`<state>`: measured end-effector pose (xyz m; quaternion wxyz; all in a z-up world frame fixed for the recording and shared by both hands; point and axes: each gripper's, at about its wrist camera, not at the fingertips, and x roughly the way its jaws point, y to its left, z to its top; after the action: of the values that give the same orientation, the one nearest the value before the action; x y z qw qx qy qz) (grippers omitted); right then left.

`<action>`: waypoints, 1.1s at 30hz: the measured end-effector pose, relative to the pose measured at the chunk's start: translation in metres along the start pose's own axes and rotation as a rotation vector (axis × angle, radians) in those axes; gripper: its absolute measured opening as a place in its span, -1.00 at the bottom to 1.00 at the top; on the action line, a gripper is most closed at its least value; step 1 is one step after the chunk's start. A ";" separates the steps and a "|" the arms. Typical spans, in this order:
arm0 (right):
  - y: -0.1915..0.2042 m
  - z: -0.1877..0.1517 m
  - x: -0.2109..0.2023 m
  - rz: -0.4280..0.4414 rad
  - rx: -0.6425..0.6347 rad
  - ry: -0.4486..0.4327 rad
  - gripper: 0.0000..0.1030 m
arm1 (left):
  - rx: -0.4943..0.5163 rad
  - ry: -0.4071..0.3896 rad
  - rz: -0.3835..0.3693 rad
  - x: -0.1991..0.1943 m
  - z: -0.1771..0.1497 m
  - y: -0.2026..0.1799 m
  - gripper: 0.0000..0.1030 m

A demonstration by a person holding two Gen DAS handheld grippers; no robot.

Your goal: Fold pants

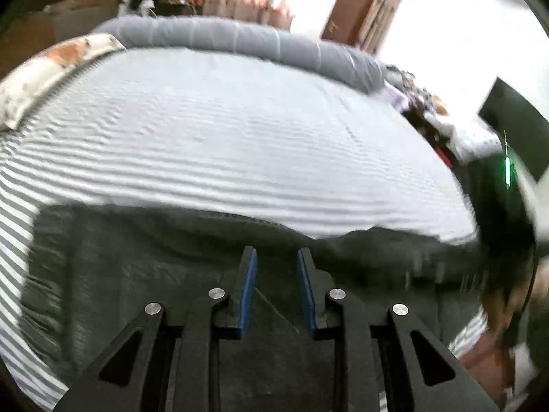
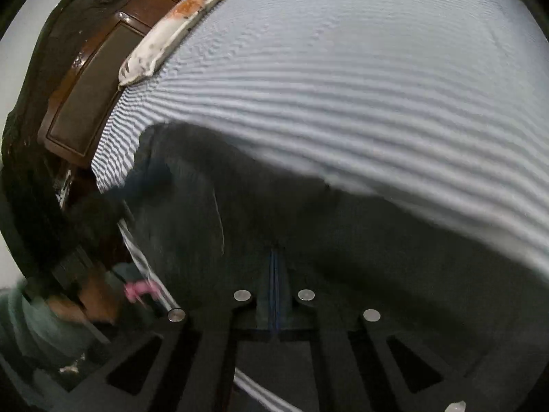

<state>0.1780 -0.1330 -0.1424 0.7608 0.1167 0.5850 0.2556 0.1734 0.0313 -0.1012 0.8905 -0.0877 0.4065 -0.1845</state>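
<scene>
I see the dark grey pants (image 1: 144,267) spread flat across the near part of the striped bed sheet (image 1: 240,130), their far edge running across both views and the cloth filling the space under both tools. In the right wrist view the pants (image 2: 343,240) lie right below my right gripper (image 2: 274,257), whose blue pads are pressed together with no gap; whether any cloth is pinched between them I cannot tell through the blur. My left gripper (image 1: 276,257) hangs over the pants with its blue pads parted by a narrow gap and nothing between them. Beyond the pants, a patterned pillow (image 1: 51,68) sits at the sheet's far left edge and a grey bolster (image 1: 240,37) lies along the far side. A dark wooden headboard (image 2: 85,103) stands behind the pillow (image 2: 171,27).
</scene>
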 end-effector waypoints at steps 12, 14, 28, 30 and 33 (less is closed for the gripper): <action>-0.034 0.027 -0.023 -0.093 0.076 -0.141 -0.34 | 0.021 0.083 -0.018 0.045 0.025 -0.011 -0.51; -0.040 0.044 -0.024 -0.093 0.052 -0.128 -0.19 | 0.043 0.130 -0.014 0.052 0.015 -0.011 -0.51; -0.007 0.037 0.010 -0.177 -0.215 -0.036 -0.82 | 0.013 0.231 -0.025 0.064 0.005 0.008 -0.59; -0.007 0.026 0.004 -0.156 -0.180 -0.066 -0.86 | -0.011 0.188 -0.072 0.051 0.013 0.011 -0.60; -0.004 0.009 0.000 -0.137 -0.151 -0.091 -0.87 | -0.027 0.121 -0.129 0.033 0.026 0.009 -0.59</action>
<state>0.1875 -0.1356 -0.1416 0.8090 0.0303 0.5355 0.2405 0.2153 0.0264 -0.1097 0.8493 -0.1144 0.4554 -0.2410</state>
